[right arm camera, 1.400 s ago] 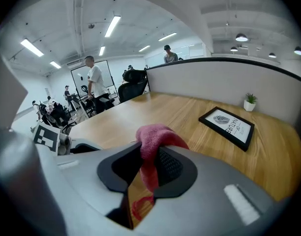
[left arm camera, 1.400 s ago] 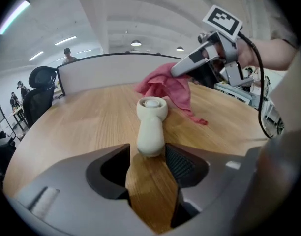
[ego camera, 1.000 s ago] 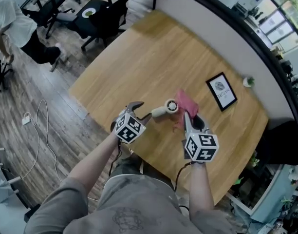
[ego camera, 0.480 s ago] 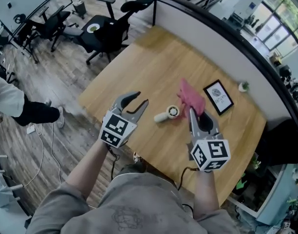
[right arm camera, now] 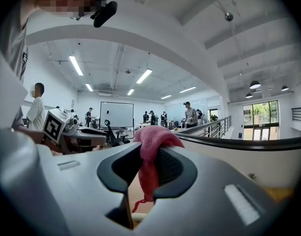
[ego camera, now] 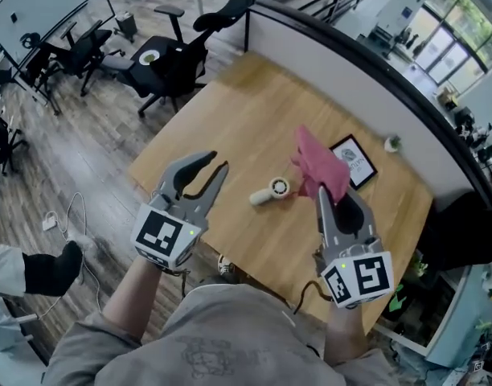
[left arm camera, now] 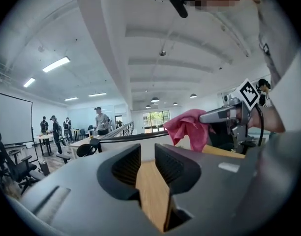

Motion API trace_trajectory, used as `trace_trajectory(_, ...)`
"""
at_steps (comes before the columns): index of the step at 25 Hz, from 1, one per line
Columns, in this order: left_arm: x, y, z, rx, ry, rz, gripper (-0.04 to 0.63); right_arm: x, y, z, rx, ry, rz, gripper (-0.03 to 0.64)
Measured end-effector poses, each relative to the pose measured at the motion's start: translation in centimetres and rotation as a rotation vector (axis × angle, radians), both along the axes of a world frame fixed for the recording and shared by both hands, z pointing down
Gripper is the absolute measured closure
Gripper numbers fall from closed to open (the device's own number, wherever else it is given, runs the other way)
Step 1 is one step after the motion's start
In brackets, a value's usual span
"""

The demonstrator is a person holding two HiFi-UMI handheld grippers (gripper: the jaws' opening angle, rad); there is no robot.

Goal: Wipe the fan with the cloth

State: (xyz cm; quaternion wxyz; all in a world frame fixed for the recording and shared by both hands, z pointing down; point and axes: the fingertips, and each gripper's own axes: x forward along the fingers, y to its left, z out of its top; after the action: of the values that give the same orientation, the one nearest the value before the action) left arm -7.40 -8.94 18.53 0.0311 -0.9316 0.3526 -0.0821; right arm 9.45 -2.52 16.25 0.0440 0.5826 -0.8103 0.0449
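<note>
The handheld fan lay on the table at frame centre, handle pointing left toward the left gripper, whose empty jaws were closing. The right gripper, clamped on the pink cloth, hung just right of the fan's head.

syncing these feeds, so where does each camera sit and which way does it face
Head view: on the person's head, looking steeply down at the table and fan; shows forearms, left tongs, right tongs.
Left gripper view: on the left tongs, facing level across the room; jaws closing, nothing between.
Right gripper view: on the right tongs, level; shut on the cloth.
Shared: all three show the cloth.
</note>
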Motion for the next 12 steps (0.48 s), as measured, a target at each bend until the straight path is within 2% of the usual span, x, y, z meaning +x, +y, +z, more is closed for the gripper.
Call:
trace_trajectory(5,-0.7,1.7,-1.7,0.0,0.025,-0.006,0.509,-0.6,1.8,-1.8,0.013,-0.015,-0.038,0.54)
trace_trajectory(8,-0.6,3.0,-3.0,0.004,0.051,0.014,0.535,-0.7,2.6,-2.4,0.014,-0.057,-0.062,0.54)
trace_trajectory(12,-0.1,4.1,-3.4,0.021,0.041,0.027,0.565,-0.1,3.4,-2.5,0.014,-0.028,-0.052,0.54)
